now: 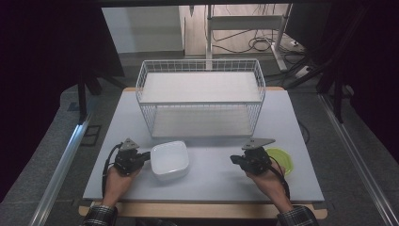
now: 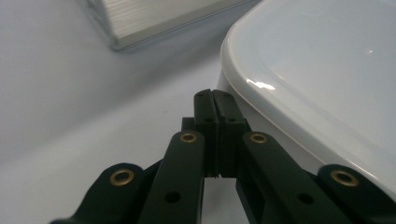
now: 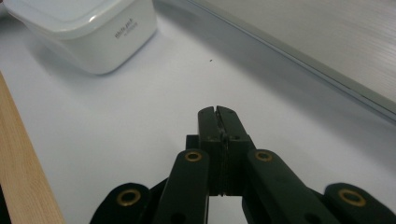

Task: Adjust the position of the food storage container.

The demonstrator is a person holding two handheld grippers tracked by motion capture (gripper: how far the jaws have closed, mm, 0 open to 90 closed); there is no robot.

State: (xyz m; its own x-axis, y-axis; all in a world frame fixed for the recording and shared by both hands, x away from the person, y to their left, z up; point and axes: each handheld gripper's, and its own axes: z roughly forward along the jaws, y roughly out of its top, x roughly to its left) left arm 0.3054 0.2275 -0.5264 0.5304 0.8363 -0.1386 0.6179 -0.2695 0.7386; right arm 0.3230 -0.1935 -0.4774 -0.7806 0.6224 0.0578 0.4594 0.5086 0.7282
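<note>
Both my grippers, left (image 1: 147, 155) and right (image 1: 234, 160), rest pinched closed and empty near the desk's (image 1: 211, 176) front edge; the bowl (image 1: 170, 159) just beside the left, rack (image 1: 201, 96) behind, dim room beyond.

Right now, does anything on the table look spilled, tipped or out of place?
Nothing stands out. The white container sits flat by the left gripper, the green lid lies flat behind the right gripper, and the wire basket stands upright.

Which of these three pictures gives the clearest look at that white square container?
The high view: the whole white container shows there, rounded square rim and all, beside the left gripper. The right gripper view shows it from the side, cut off at the picture's top, with small print on its wall. The left gripper view catches just a close-up of its rim.
</note>
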